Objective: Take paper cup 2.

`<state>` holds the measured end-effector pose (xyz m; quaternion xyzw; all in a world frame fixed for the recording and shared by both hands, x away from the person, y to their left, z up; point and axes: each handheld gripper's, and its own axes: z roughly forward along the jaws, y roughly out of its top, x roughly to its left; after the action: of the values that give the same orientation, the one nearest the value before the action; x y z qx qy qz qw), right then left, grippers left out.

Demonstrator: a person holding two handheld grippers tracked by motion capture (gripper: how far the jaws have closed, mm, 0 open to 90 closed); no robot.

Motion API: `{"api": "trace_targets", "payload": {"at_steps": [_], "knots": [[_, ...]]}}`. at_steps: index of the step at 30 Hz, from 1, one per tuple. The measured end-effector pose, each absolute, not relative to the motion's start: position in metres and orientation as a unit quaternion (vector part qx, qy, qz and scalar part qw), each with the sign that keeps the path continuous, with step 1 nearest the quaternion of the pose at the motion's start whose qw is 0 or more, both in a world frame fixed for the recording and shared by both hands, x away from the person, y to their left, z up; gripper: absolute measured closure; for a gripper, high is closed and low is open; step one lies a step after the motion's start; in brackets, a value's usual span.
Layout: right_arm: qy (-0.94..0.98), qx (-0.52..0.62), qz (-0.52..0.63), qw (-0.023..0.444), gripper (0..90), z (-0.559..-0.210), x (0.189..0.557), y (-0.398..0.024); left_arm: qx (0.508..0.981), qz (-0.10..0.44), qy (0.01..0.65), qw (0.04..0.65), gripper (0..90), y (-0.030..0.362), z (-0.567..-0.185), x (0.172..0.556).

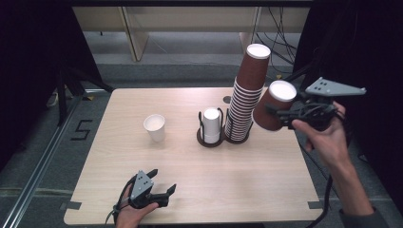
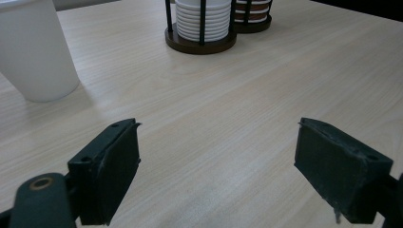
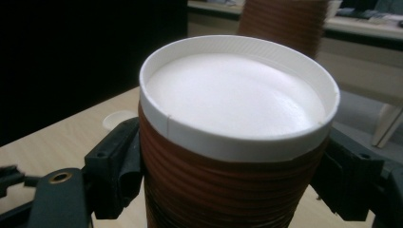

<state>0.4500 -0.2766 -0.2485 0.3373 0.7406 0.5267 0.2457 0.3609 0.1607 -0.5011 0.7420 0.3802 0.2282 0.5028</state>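
A ribbed brown paper cup (image 1: 268, 111) (image 3: 228, 190) hangs in the air past the table's right side, tilted, its white end up. My right gripper (image 1: 280, 114) (image 3: 228, 175) is shut on it, one pad on each side of the brown wall. Just left of it a tall stack of brown cups (image 1: 244, 99) leans in its black holder. A short stack of white cups (image 1: 211, 124) (image 2: 202, 19) stands in a second holder beside that. A single white cup (image 1: 155, 127) (image 2: 35, 52) stands apart to the left. My left gripper (image 1: 162, 180) (image 2: 218, 161) rests open near the front edge, nothing between its jaws.
The light wooden table (image 1: 190, 166) has bare surface between the left gripper and the holders. A small dark round mark (image 1: 227, 99) lies behind the stacks. Beyond the far edge is grey floor with wooden panels and cables.
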Motion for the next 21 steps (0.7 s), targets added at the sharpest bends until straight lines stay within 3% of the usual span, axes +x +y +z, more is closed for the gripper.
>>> {"api": "trace_targets", "payload": {"at_steps": [7, 21], "knots": [[0.761, 0.317, 0.529, 0.203, 20.7, -0.296, 0.446, -0.246, 0.739, 0.229, 0.374, 0.511, 14.7, 0.161, -0.5, 0.361], [0.783, 0.292, 0.528, 0.152, 20.7, -0.356, 0.45, -0.195, 0.738, 0.226, 0.358, 0.526, 14.7, 0.16, -0.499, 0.359]]}}
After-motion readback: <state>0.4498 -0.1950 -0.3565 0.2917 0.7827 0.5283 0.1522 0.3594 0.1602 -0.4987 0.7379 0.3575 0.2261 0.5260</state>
